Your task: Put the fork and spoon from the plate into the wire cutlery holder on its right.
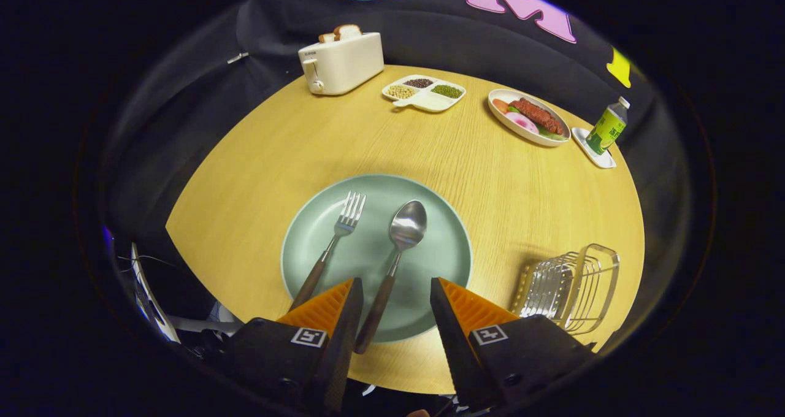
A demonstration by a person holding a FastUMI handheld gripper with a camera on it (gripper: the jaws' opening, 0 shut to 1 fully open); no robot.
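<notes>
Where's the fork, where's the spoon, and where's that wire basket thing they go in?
fork (343, 227): gripper view, on its neck just below the tines.
spoon (408, 224): gripper view, on its bowl.
wire cutlery holder (567, 288): gripper view, on its wire side wall.

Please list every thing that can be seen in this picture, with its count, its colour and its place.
table: one, light wood, round, under everything.
plate: one, pale green, just ahead of the fingers.
fork: one, steel with dark handle, on the plate, left of the spoon.
spoon: one, steel with dark handle, handle end between the fingers.
wire cutlery holder: one, silver, right of the plate.
toaster: one, cream, far side, bread in it.
divided dish: one, white, holding beans.
food plate: one, white, far right.
bottle: one, green, on a small white tray.
gripper: one, open, gripping nothing.
</notes>
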